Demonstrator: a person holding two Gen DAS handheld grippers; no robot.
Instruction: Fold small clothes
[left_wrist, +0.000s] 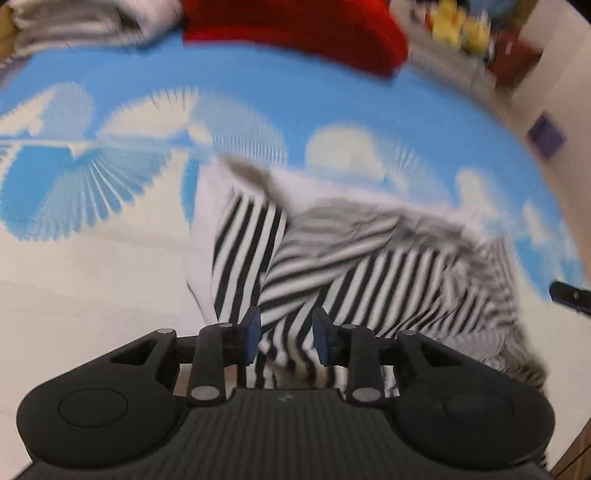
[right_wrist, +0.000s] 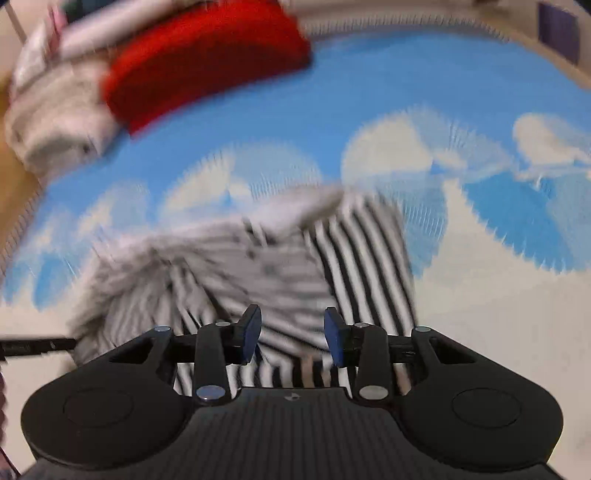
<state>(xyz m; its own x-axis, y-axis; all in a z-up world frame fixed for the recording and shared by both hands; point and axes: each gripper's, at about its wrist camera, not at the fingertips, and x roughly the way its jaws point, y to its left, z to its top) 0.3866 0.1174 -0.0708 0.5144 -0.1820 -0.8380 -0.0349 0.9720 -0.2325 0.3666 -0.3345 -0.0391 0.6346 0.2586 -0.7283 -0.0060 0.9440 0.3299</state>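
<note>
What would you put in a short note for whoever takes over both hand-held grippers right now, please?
Left hand-held gripper: jaws apart, above the near edge of the striped garment, nothing pinched as far as the blurred view shows.
Right hand-held gripper: jaws apart too, over the same garment, holding nothing.
The striped garment lies partly folded and rumpled on the blue cloud-print mat, not yet a neat packet.
A red folded item and pale folded clothes sit at the far edge of the mat.
Left to do, probably: square up the striped garment, finish folding it, and set it with the others.
</note>
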